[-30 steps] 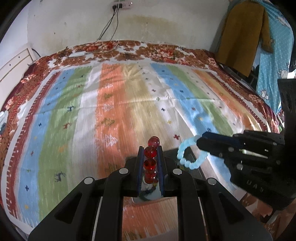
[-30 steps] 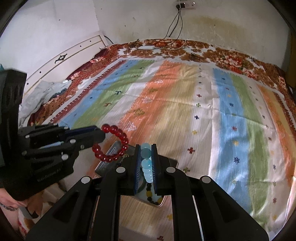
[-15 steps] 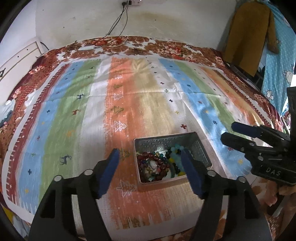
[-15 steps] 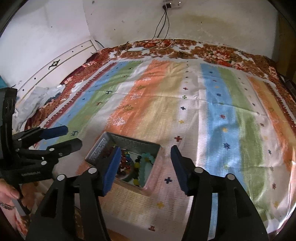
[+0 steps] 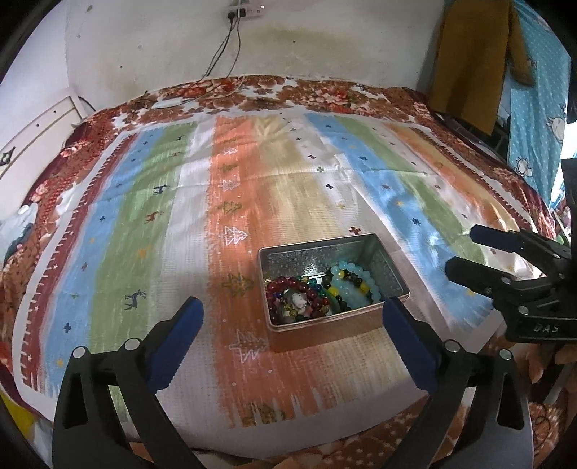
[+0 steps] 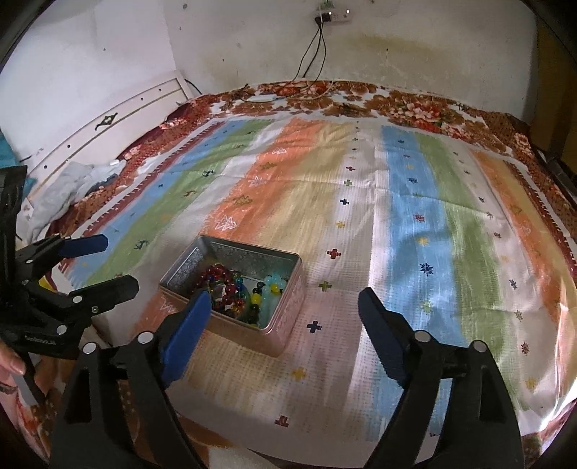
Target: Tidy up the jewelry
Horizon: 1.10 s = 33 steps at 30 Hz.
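Observation:
A metal tin (image 5: 389, 267) (image 6: 288, 285) sits on the striped bedspread near the bed's front edge. It holds a red bead bracelet (image 5: 288, 286) (image 6: 220, 276), a pale blue bead bracelet (image 5: 355, 285) (image 6: 270, 288) and several other coloured beads. My left gripper (image 5: 294, 317) is open and empty, raised in front of the tin. It also shows in the right wrist view (image 6: 111, 263). My right gripper (image 6: 285, 310) is open and empty, raised beside the tin, and it shows at the right of the left wrist view (image 5: 465, 249).
The striped bedspread (image 5: 252, 187) covers the bed. A white headboard (image 6: 119, 119) and a crumpled cloth (image 6: 68, 187) lie at the left. Clothes (image 5: 472, 57) hang at the right. A wall socket with cables (image 5: 245, 11) is at the back.
A second ago my left gripper held the red bracelet and my right the pale blue one over the tin. Both opened, the bracelets now lie in the tin, and both grippers pulled back.

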Each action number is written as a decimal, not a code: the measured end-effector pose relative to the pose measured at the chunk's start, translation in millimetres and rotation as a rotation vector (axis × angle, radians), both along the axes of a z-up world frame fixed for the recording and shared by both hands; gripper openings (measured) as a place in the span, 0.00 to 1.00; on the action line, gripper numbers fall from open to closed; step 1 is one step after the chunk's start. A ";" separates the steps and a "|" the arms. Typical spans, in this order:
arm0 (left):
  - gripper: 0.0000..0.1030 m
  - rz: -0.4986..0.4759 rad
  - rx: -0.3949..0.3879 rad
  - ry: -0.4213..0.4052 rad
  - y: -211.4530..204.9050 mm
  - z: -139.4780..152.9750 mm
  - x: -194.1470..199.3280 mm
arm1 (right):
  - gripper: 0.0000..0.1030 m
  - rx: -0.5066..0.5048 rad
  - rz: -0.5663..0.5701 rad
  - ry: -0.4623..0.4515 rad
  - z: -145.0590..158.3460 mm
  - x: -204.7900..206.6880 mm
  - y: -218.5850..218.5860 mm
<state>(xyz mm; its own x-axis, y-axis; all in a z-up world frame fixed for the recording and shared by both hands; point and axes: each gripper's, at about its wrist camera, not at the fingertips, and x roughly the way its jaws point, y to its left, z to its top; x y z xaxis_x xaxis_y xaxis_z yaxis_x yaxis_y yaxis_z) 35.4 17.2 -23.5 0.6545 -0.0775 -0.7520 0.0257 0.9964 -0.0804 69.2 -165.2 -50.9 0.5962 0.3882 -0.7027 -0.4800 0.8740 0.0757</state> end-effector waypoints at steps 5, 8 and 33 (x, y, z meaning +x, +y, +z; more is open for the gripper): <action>0.95 0.009 0.001 0.005 0.4 -2.0 -4.8 | 0.91 0.007 0.004 -0.021 0.9 -8.3 -5.2; 0.95 0.011 0.019 -0.023 -2.6 1.2 -10.9 | 0.93 0.007 0.016 -0.036 1.5 -14.2 -5.2; 0.95 0.017 0.065 -0.132 -10.9 12.3 -33.7 | 0.93 0.046 0.026 -0.059 1.8 -30.0 -17.8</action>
<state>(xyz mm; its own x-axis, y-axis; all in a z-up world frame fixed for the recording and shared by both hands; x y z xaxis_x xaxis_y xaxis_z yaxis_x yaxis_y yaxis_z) 1.7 6.3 -11.2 0.7490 -0.0196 -0.6623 0.0150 0.9998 -0.0126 39.2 -183.0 -49.2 0.6253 0.4353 -0.6477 -0.5073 0.8574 0.0864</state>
